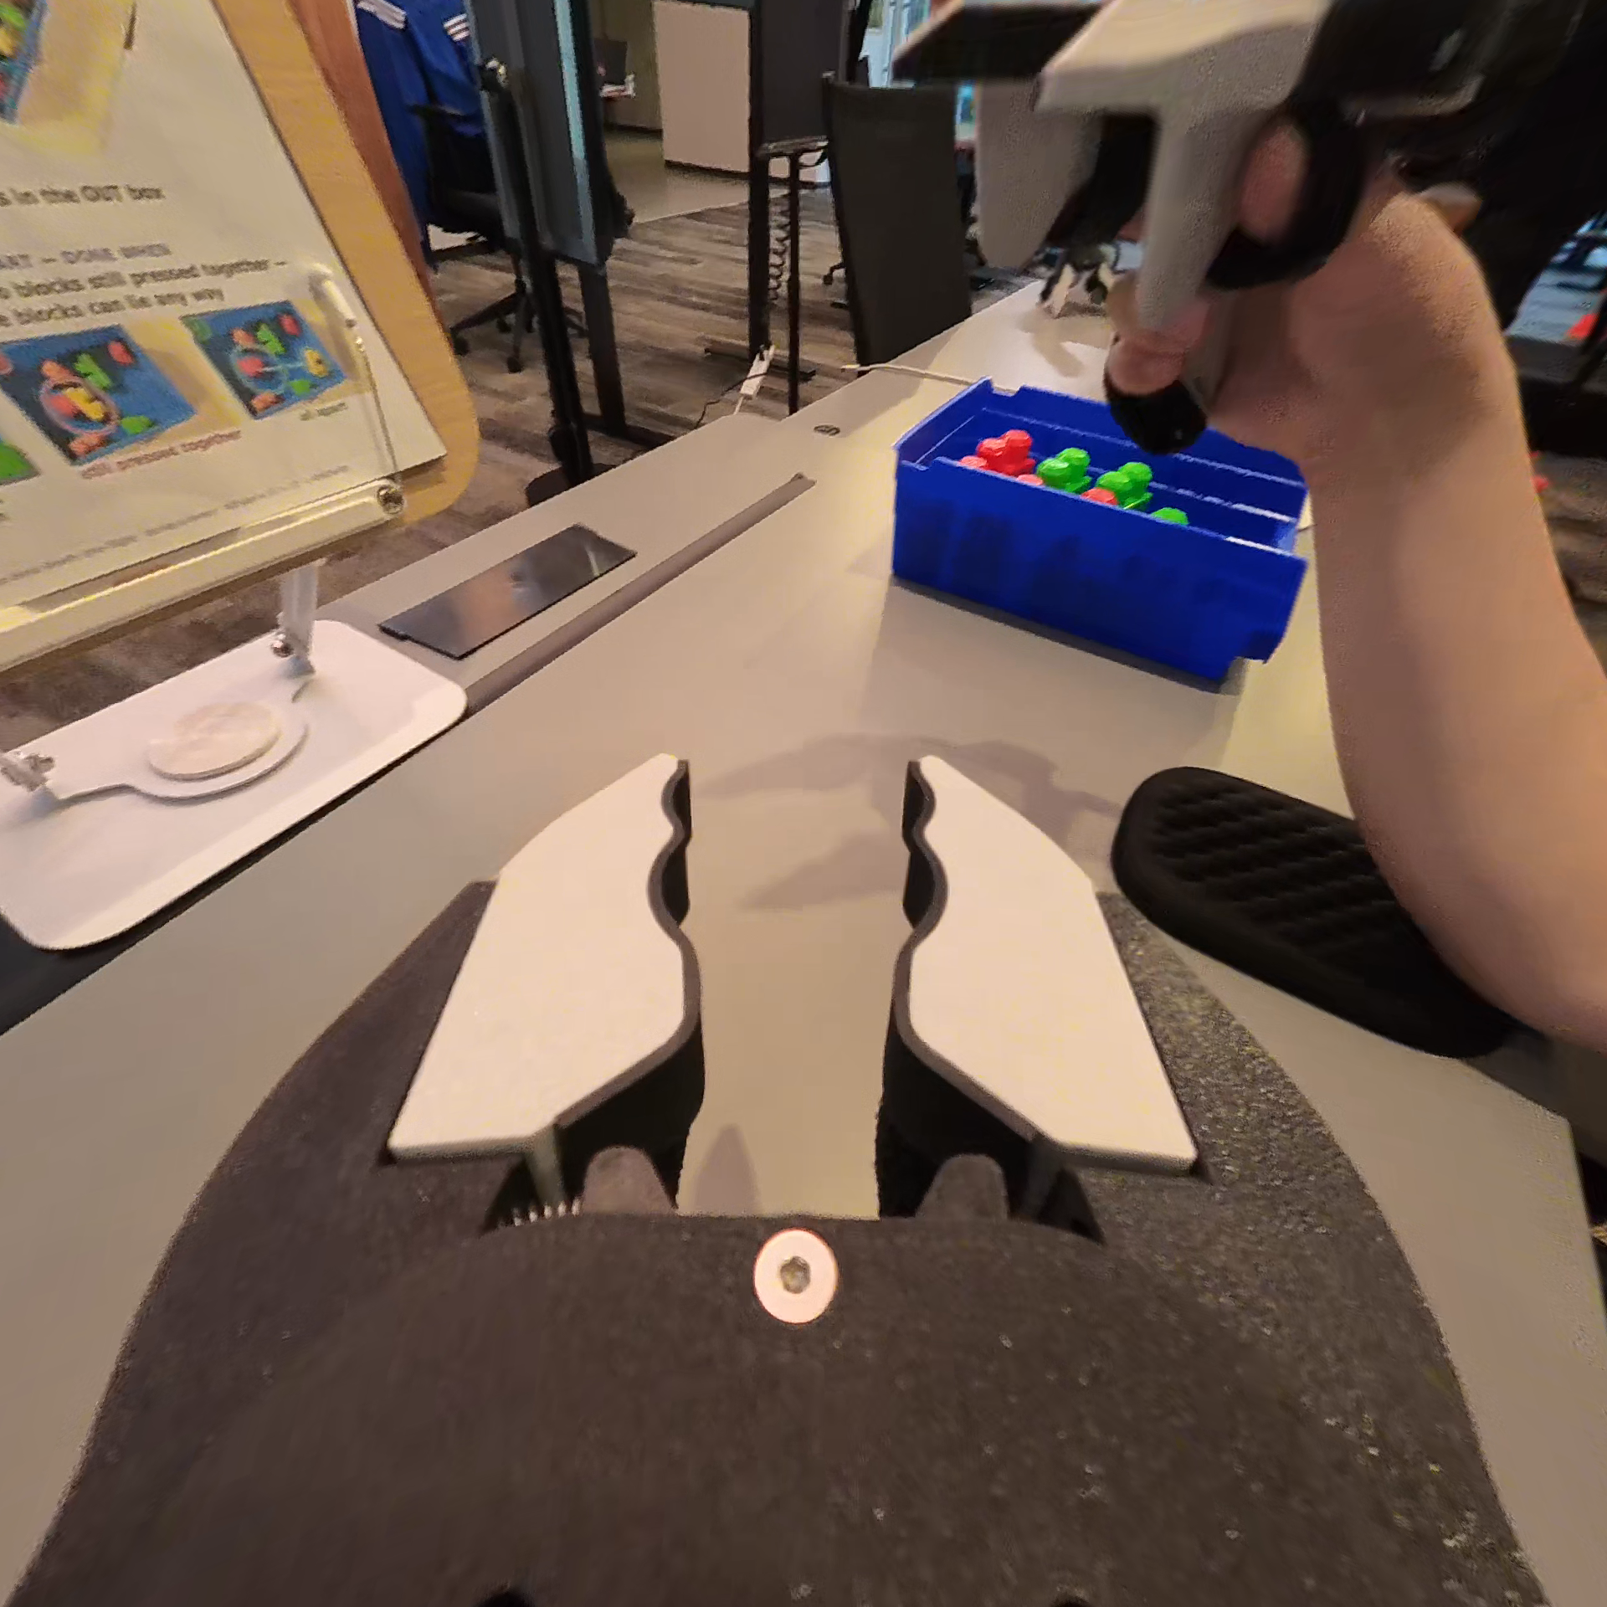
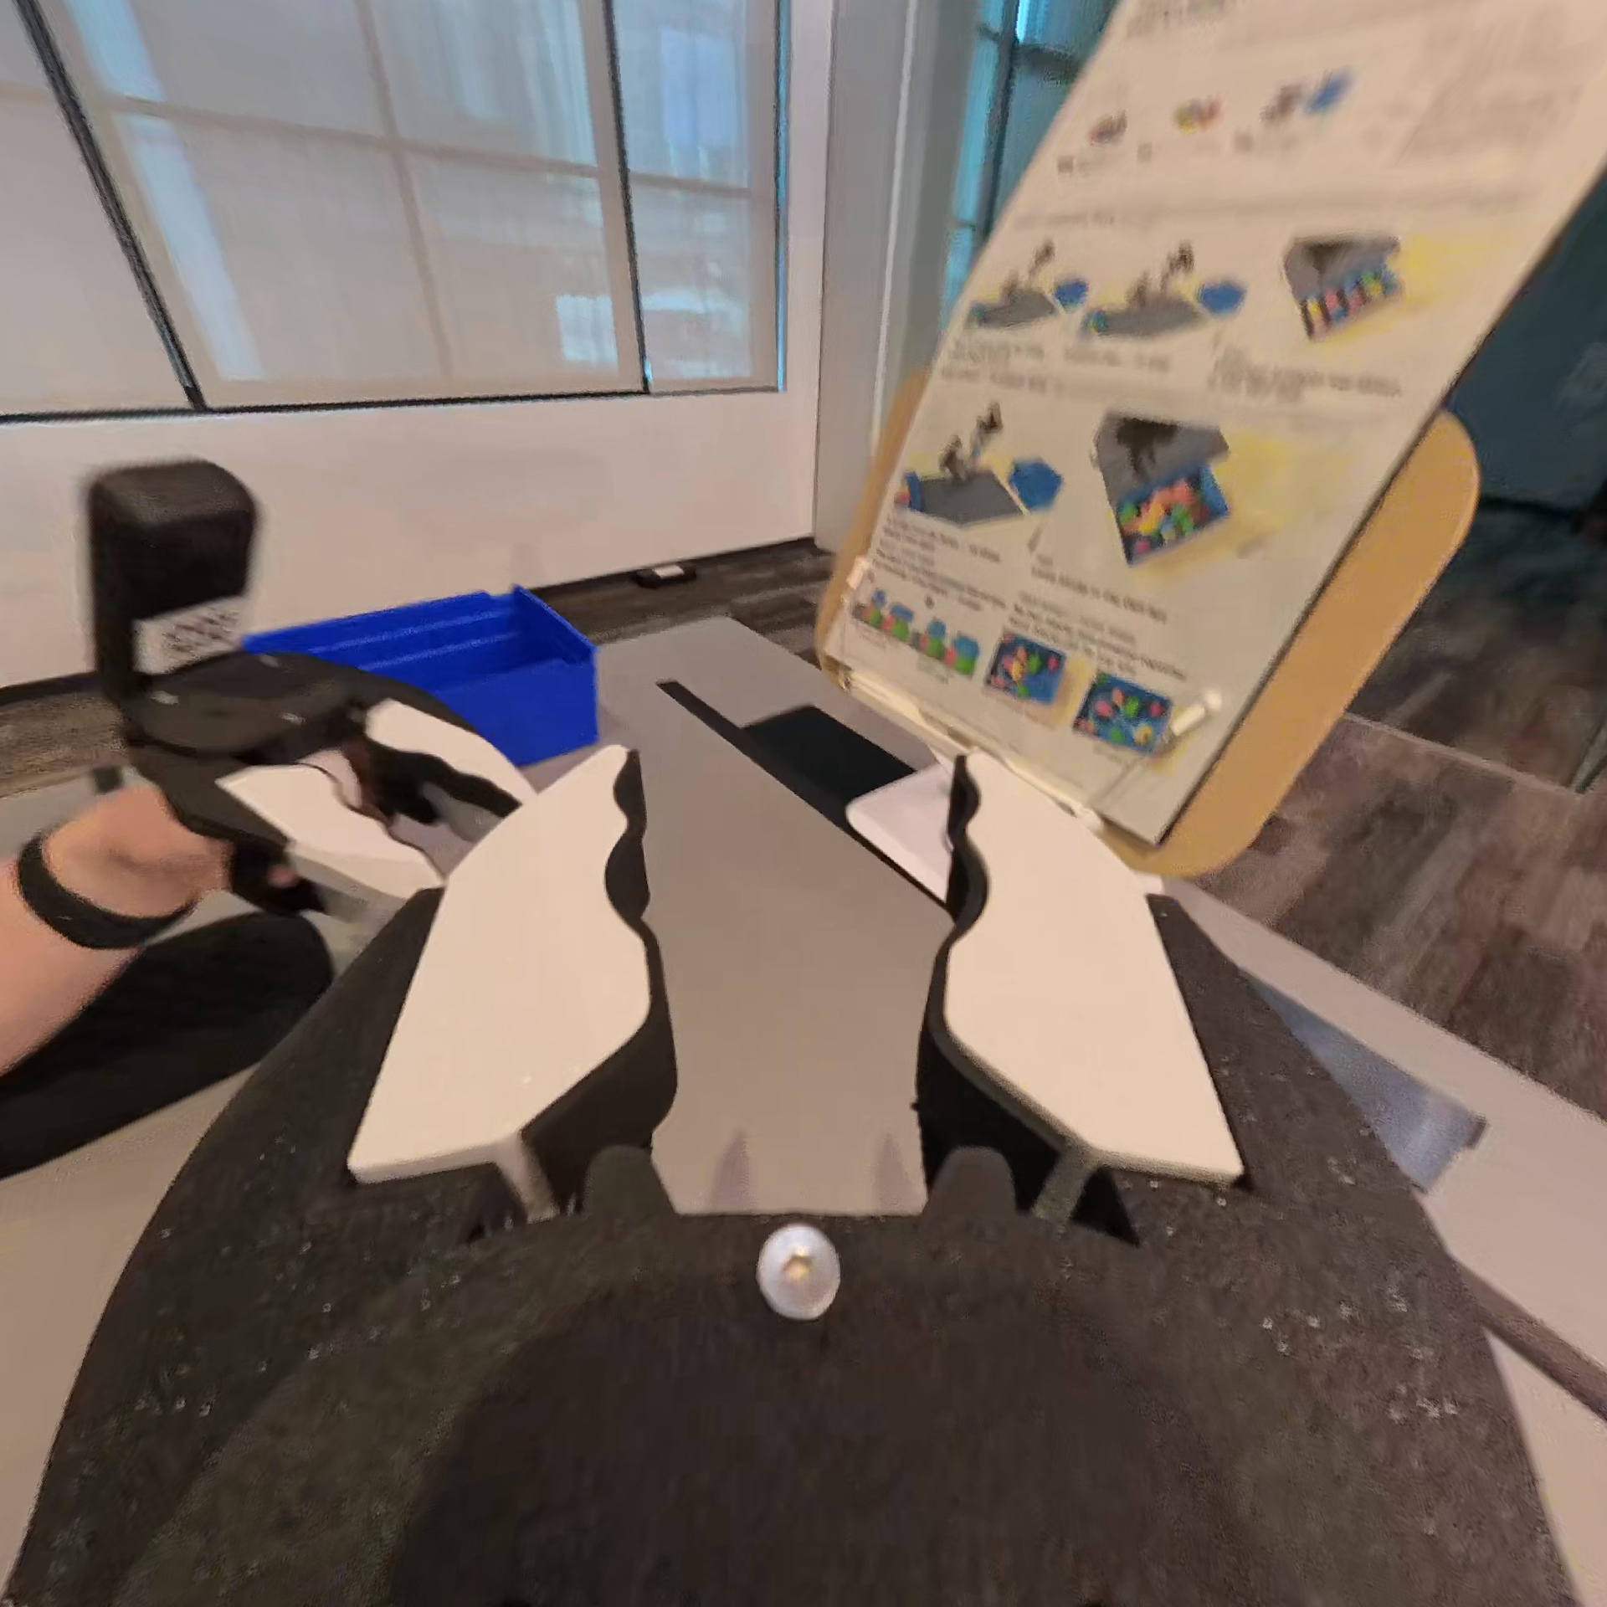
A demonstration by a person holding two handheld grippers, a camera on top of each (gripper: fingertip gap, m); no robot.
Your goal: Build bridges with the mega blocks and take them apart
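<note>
Inside blue bin (image 1: 1087, 574): red, green blocks (image 1: 1070, 474); left tongs (image 1: 796, 783), right tongs (image 2: 796, 774) spread, empty.

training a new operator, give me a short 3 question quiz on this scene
1. True or false: the left gripper holds a block.
2. Which block colours show in the blue bin? A) red and green B) yellow and purple
3. What stands at the table's far left on a white base?

Key: 1. False, its jaws are open and empty. 2. A. 3. An instruction board.
</note>
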